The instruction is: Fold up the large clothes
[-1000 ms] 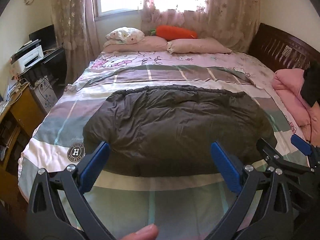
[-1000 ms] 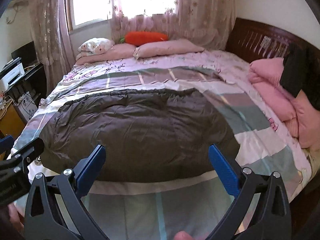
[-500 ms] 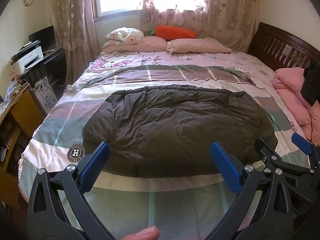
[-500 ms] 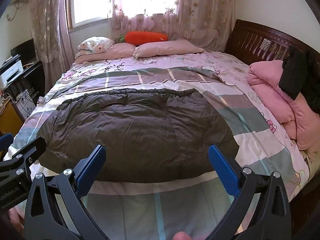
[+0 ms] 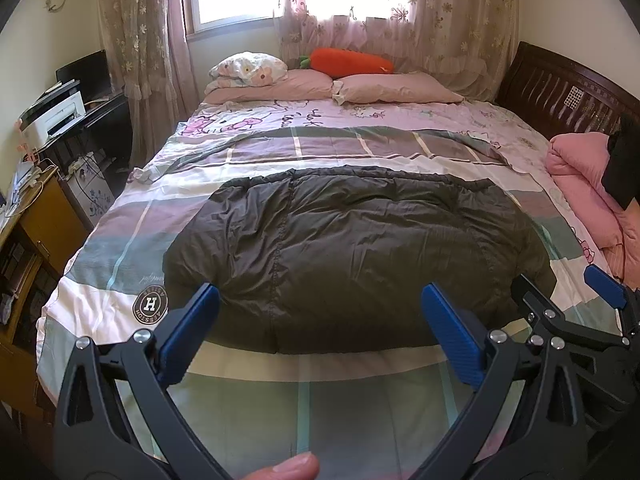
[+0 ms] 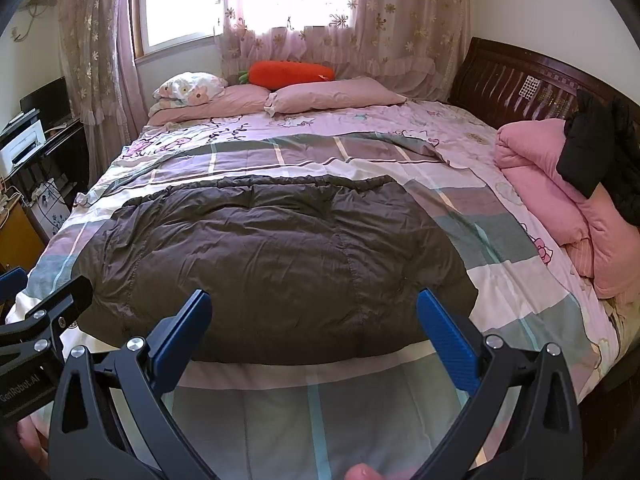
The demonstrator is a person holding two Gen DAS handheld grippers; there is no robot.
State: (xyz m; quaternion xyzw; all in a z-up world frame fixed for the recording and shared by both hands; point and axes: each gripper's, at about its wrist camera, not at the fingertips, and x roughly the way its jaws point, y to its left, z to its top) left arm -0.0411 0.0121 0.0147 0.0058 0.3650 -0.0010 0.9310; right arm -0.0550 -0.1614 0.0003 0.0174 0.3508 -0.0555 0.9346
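A large dark brown padded jacket lies spread flat across the middle of the bed; it also shows in the right wrist view. My left gripper is open and empty, held above the bed's near edge in front of the jacket's near hem. My right gripper is open and empty too, beside the left one and facing the jacket's near right part. The right gripper shows at the right edge of the left wrist view. The left gripper shows at the left edge of the right wrist view.
The bed has a plaid cover, pink pillows and an orange carrot cushion at the far end. A folded pink quilt with a black garment lies at the right. A desk with a printer stands left.
Both grippers have drawn back and up a little, so the jacket sits slightly lower and farther in view. Both stay open.
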